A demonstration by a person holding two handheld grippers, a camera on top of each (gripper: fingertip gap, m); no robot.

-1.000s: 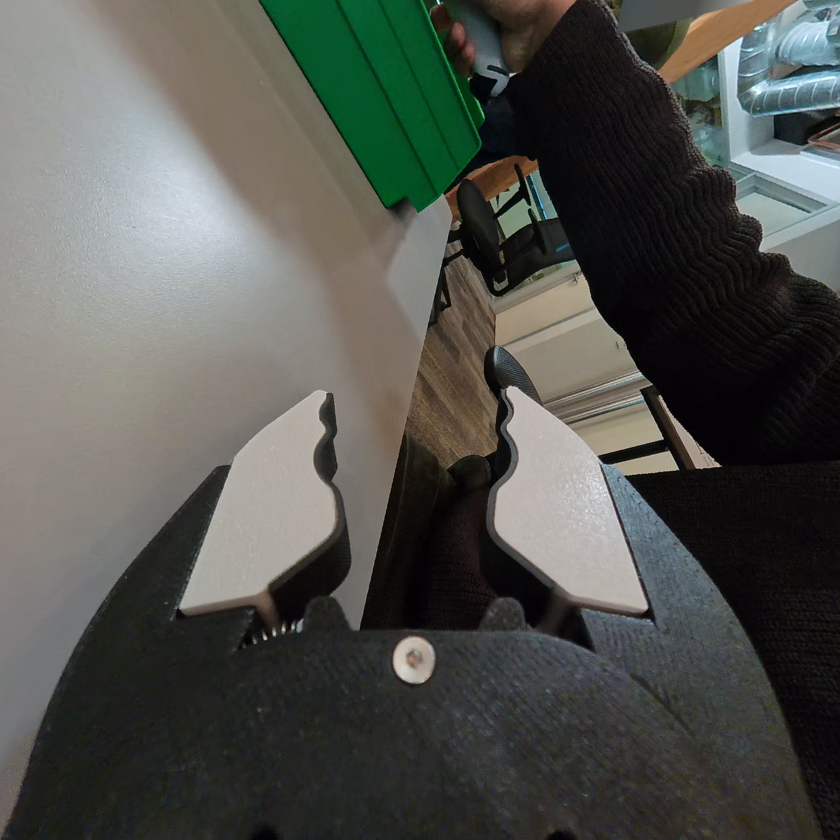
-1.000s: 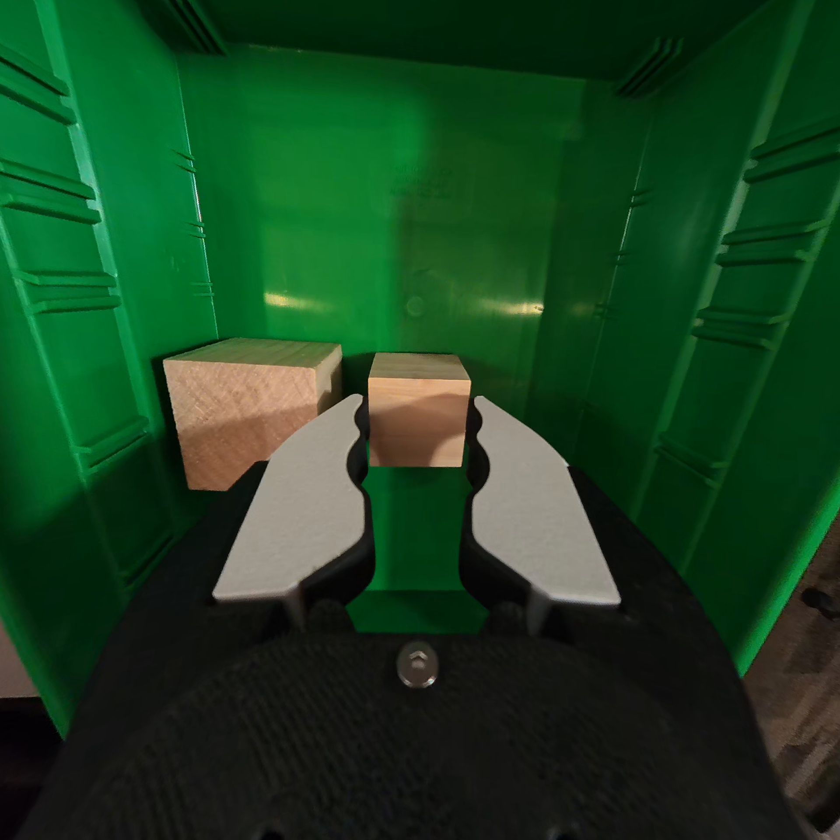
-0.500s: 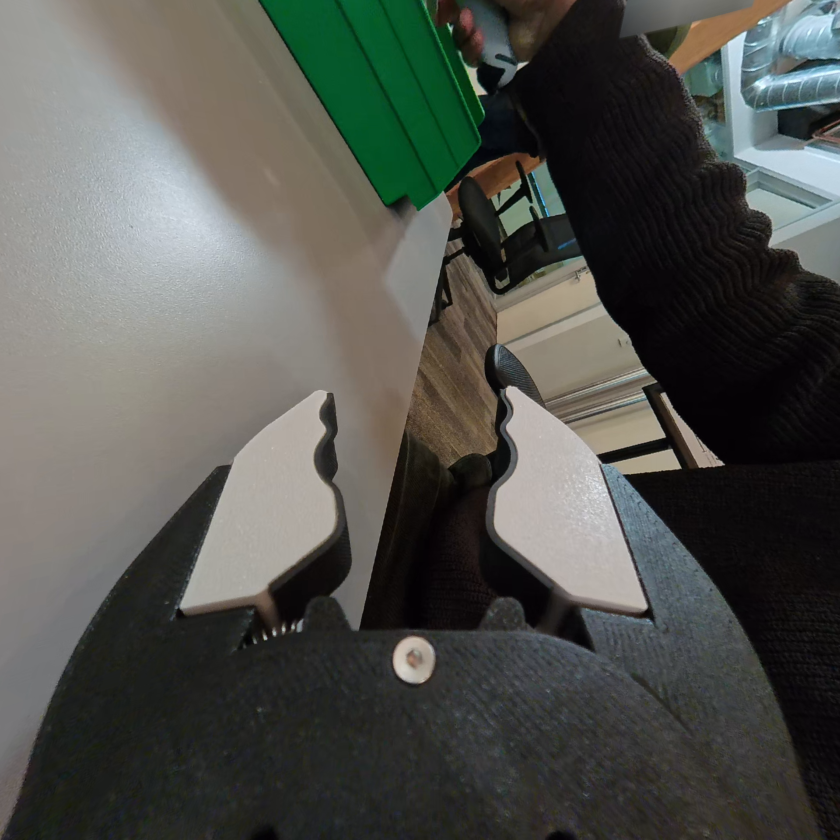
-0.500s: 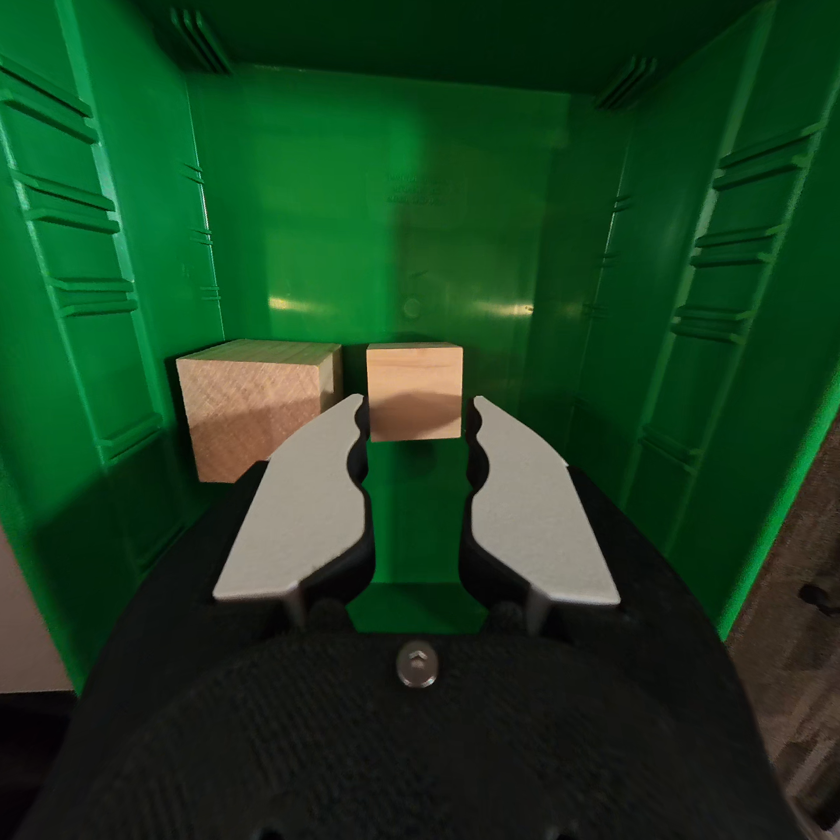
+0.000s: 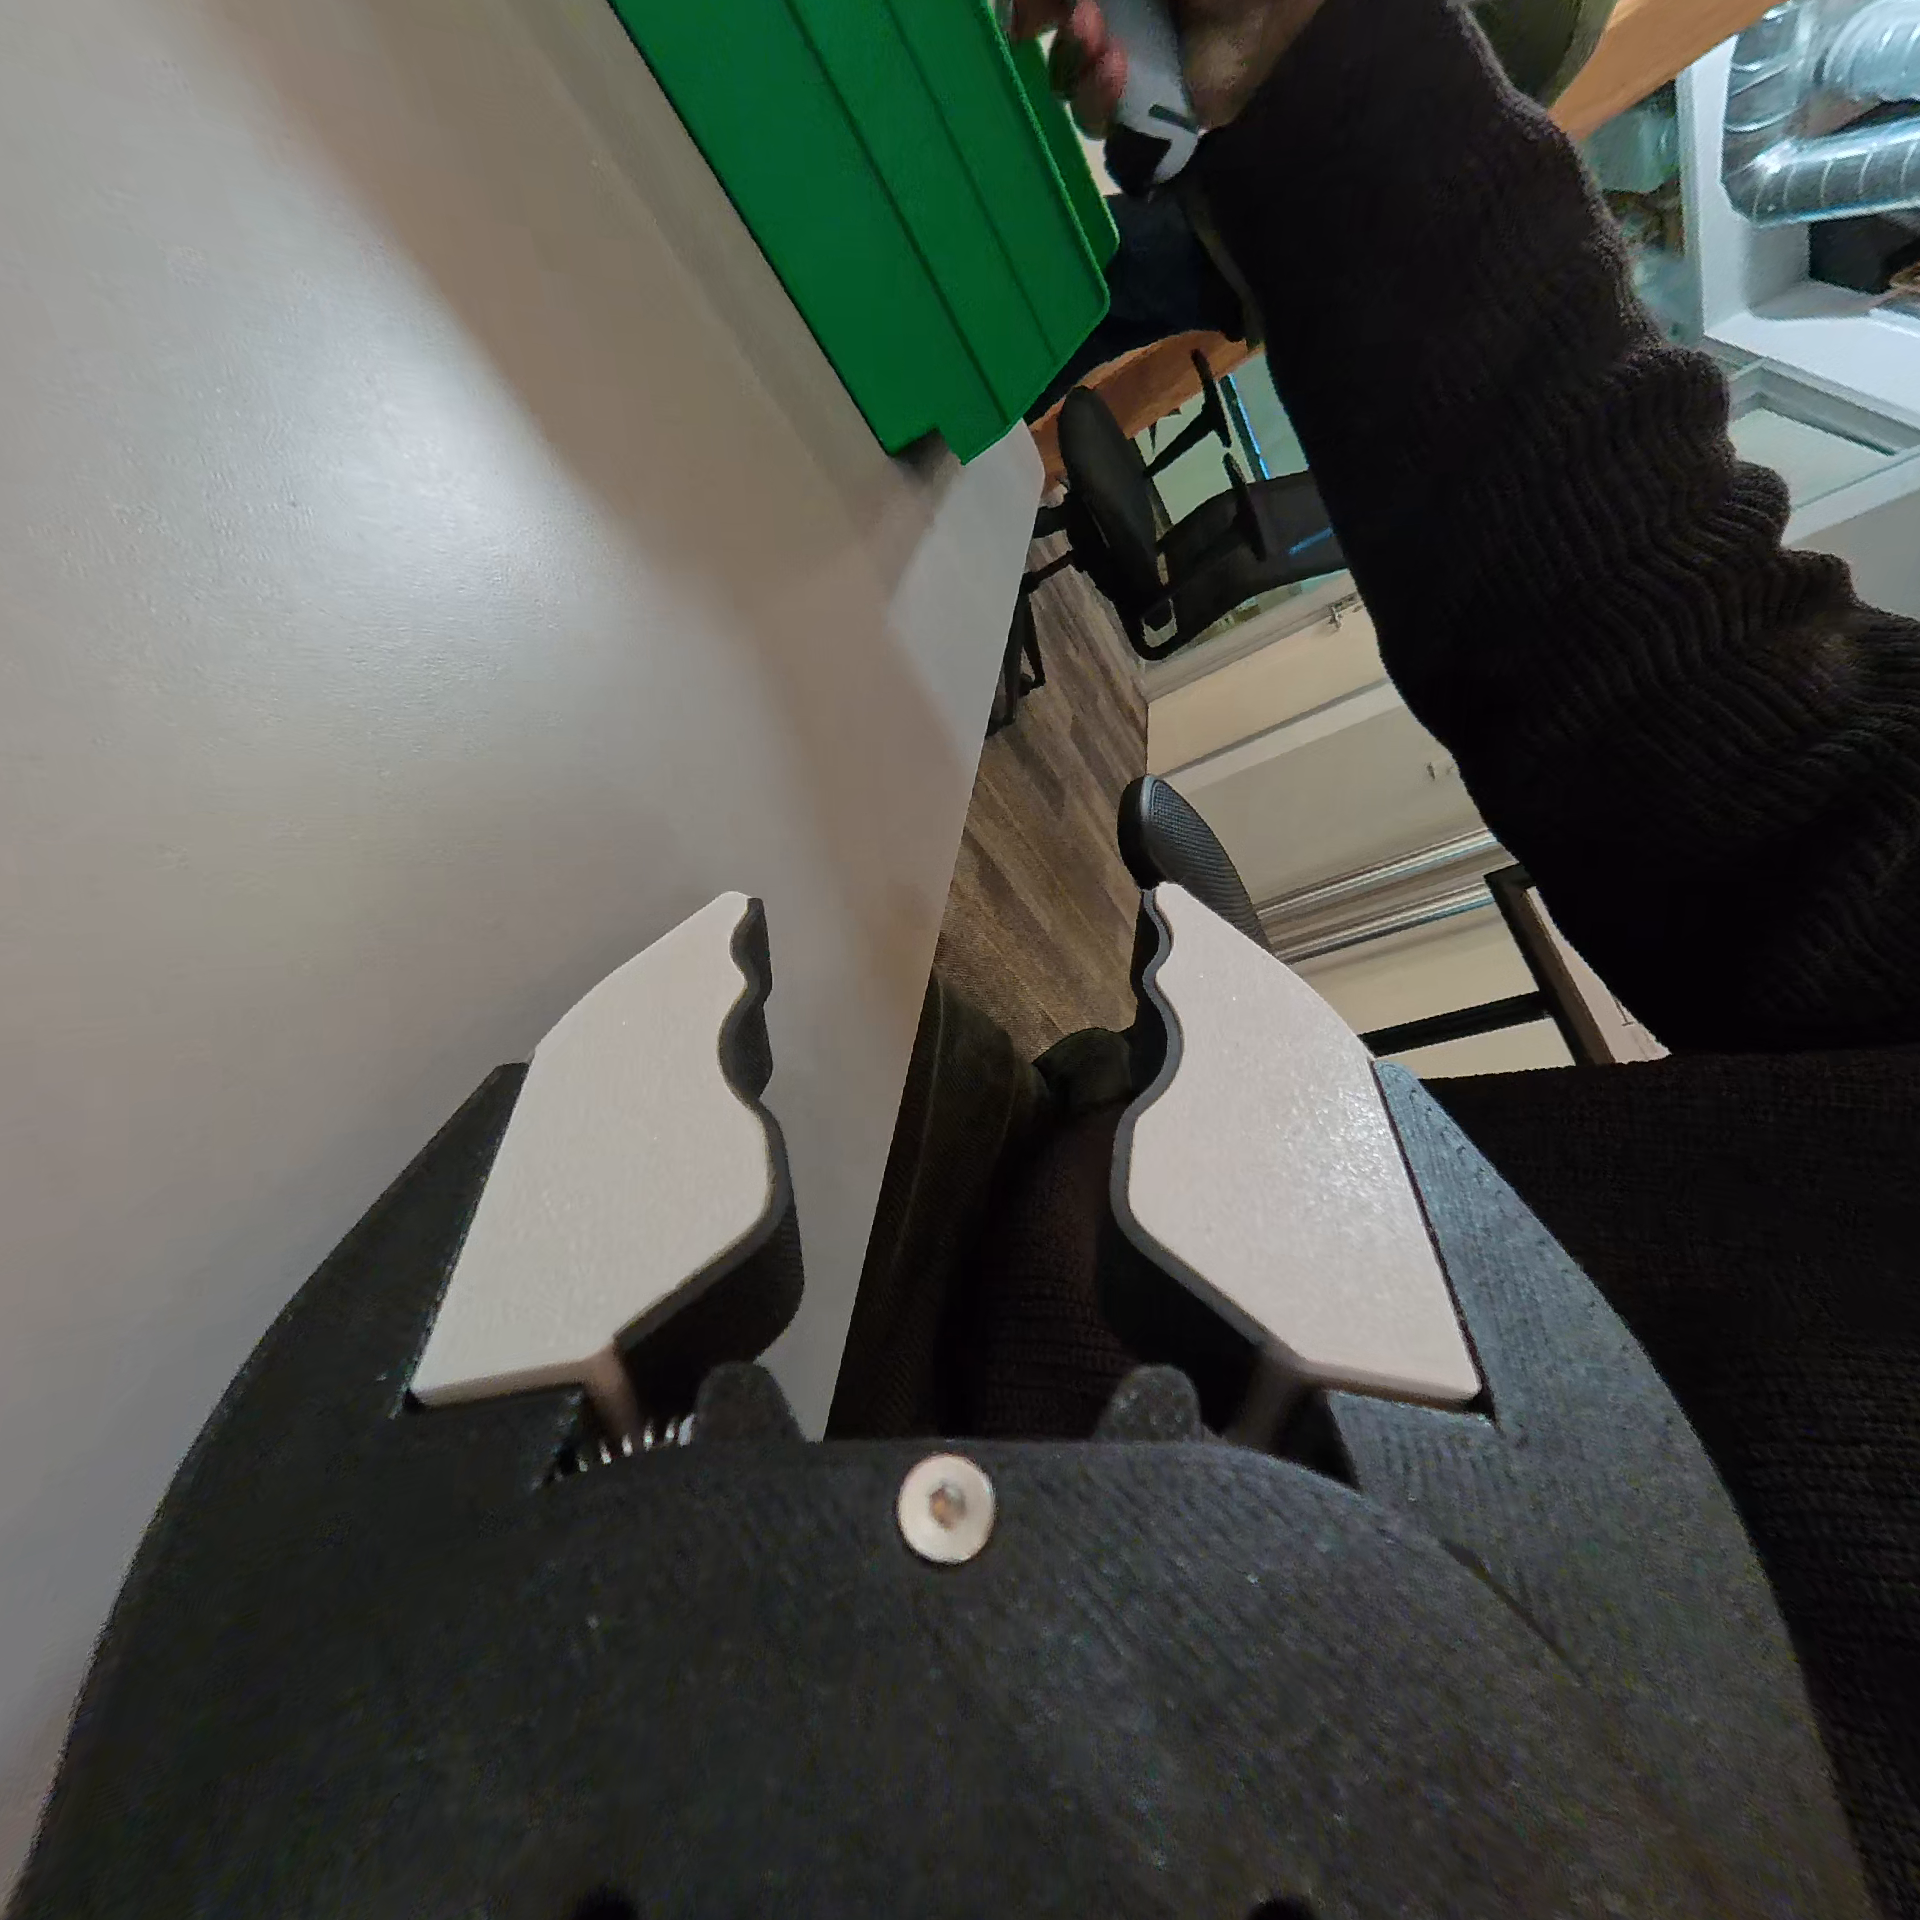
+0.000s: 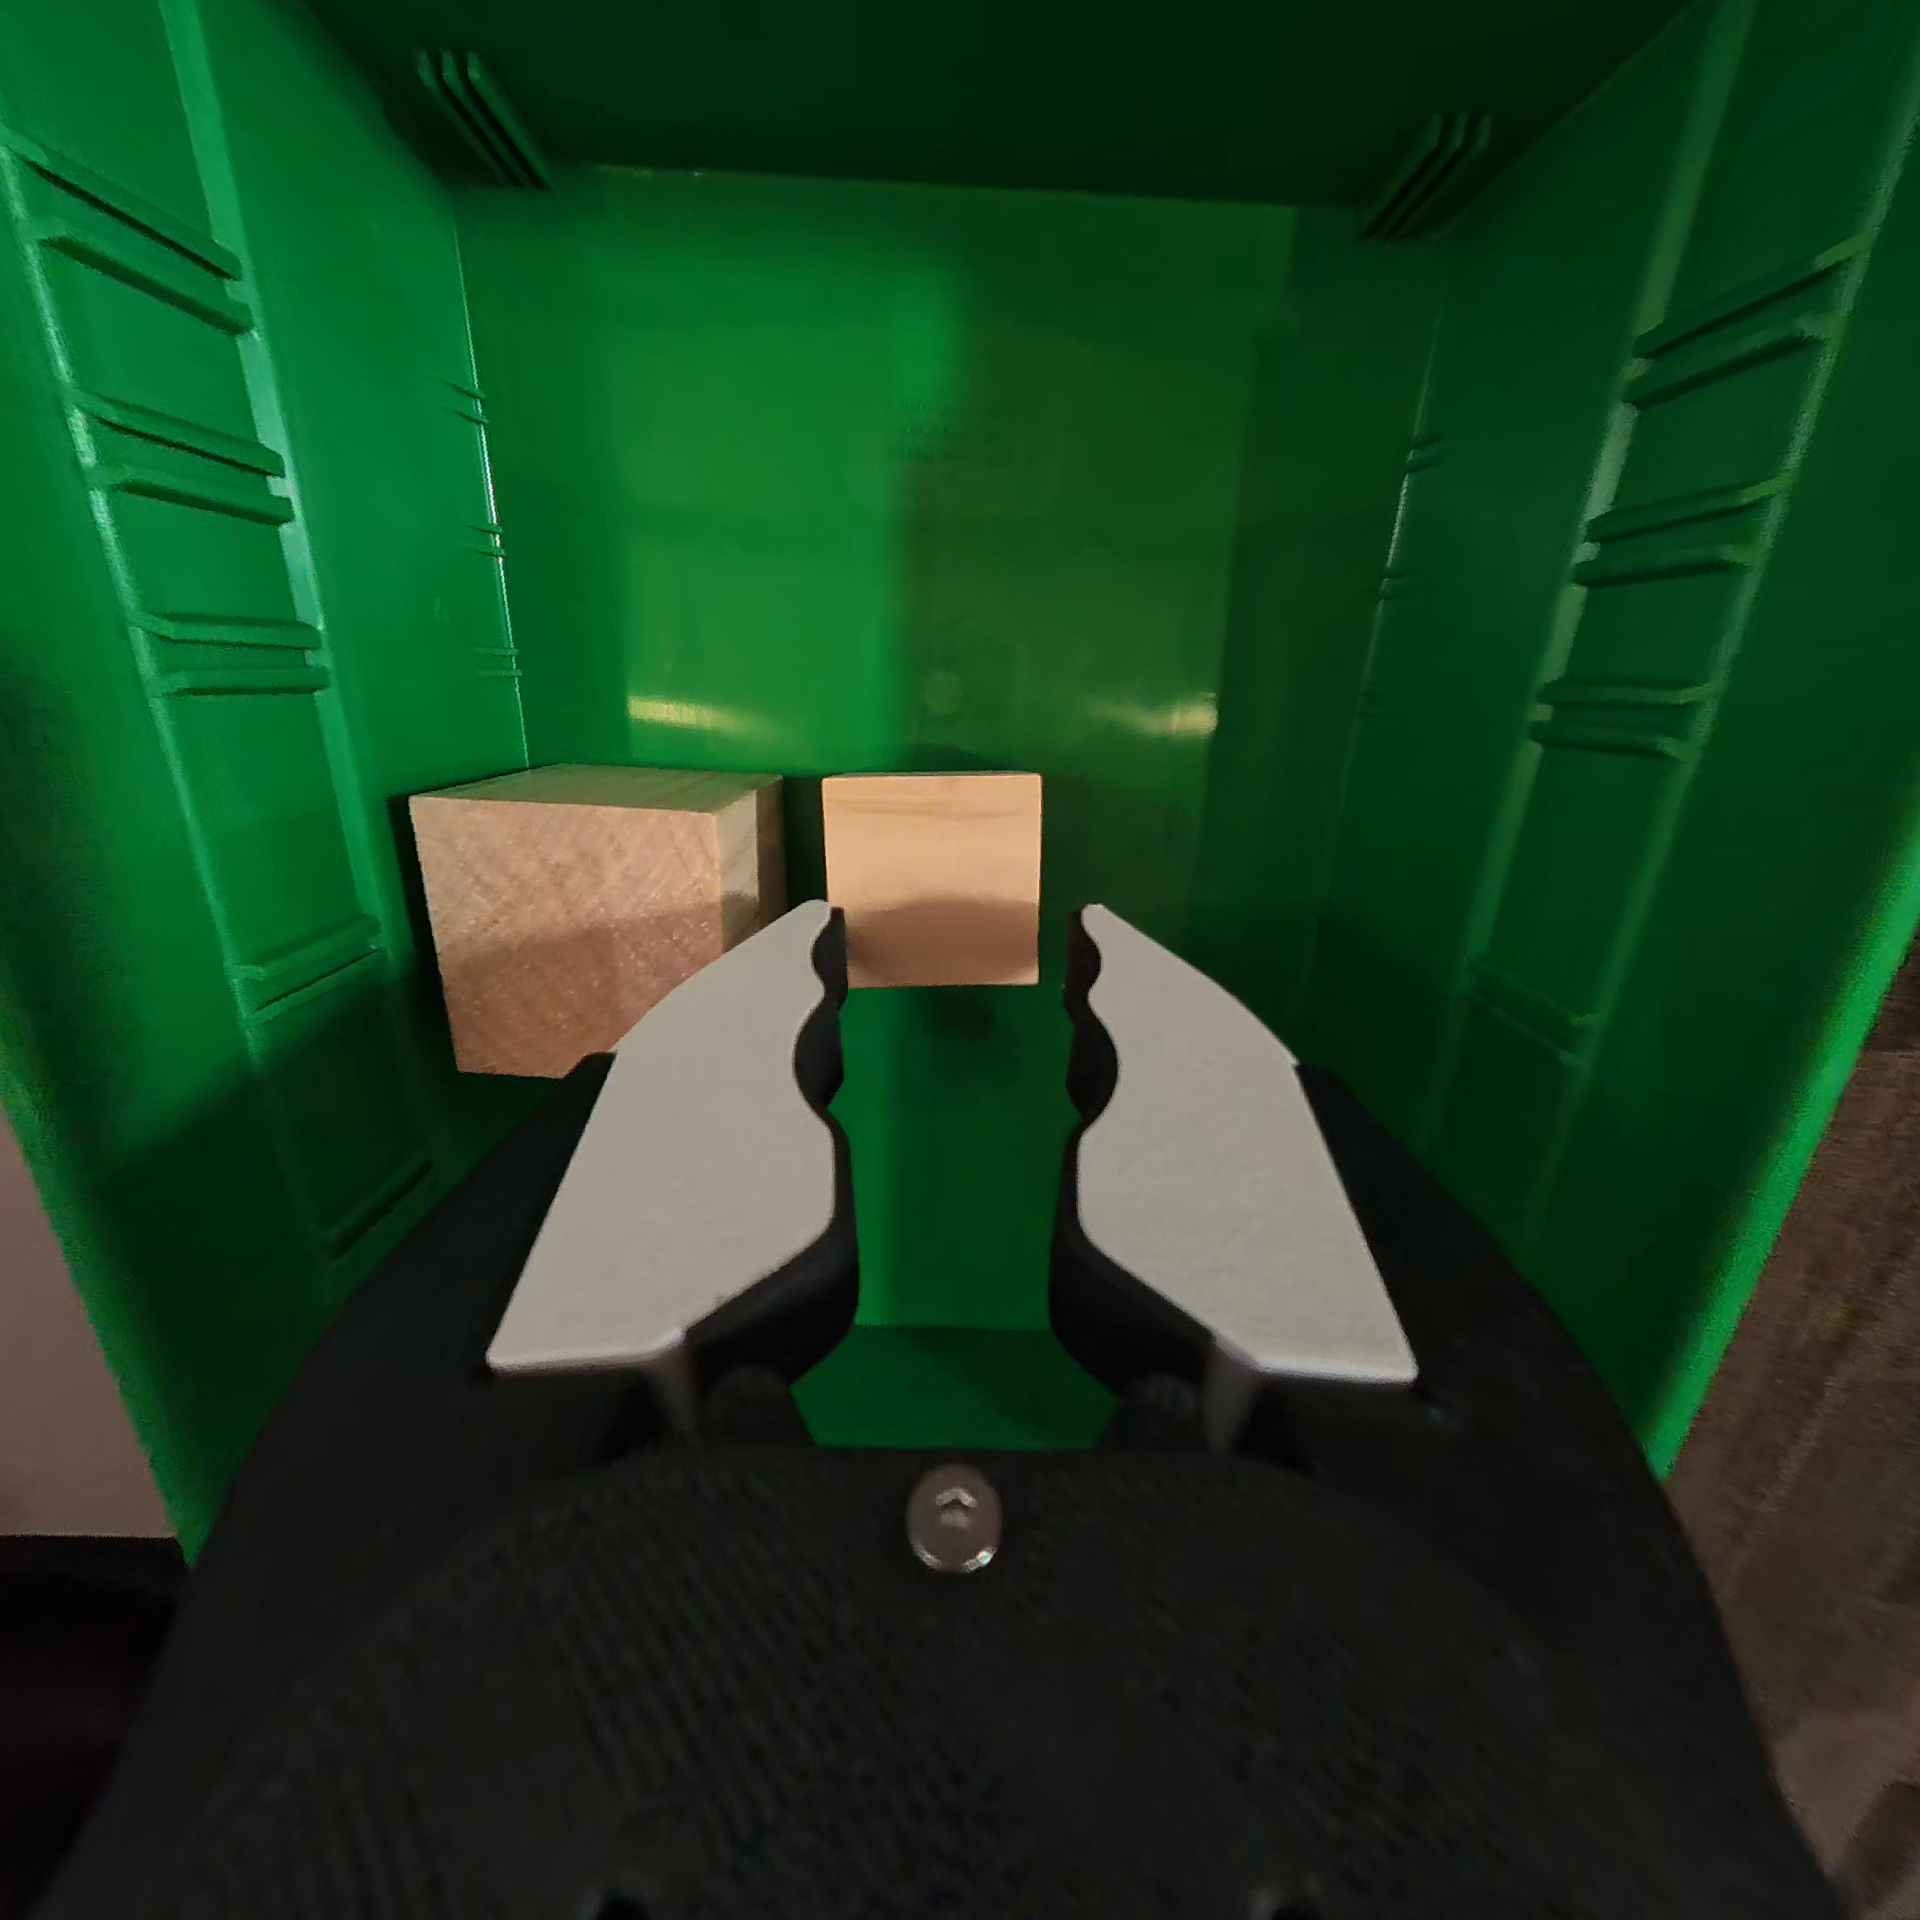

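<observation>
My right gripper point(image 6: 956, 920) is open and empty inside a green plastic bin point(image 6: 260, 675). A small wooden cube point(image 6: 935, 862) lies on the bin floor just beyond the fingertips, apart from them. A larger wooden block point(image 6: 582, 914) lies to its left against the bin's left wall. My left gripper point(image 5: 951, 914) is open and empty, held at the edge of a white table point(image 5: 364, 623). In the left wrist view the green bin point(image 5: 914, 208) stands on the table far ahead, with a hand point(image 5: 1143, 62) in a black sleeve point(image 5: 1558, 520) above it.
Past the table edge in the left wrist view are a wood-pattern floor point(image 5: 1039, 831), black office chairs point(image 5: 1143, 520) and a wooden desk. In the right wrist view grey carpet point(image 6: 1829, 1247) shows to the right of the bin.
My right gripper has drawn back from the small cube, which now lies farther beyond the fingertips. More of the bin's walls show. The left gripper has not moved.
</observation>
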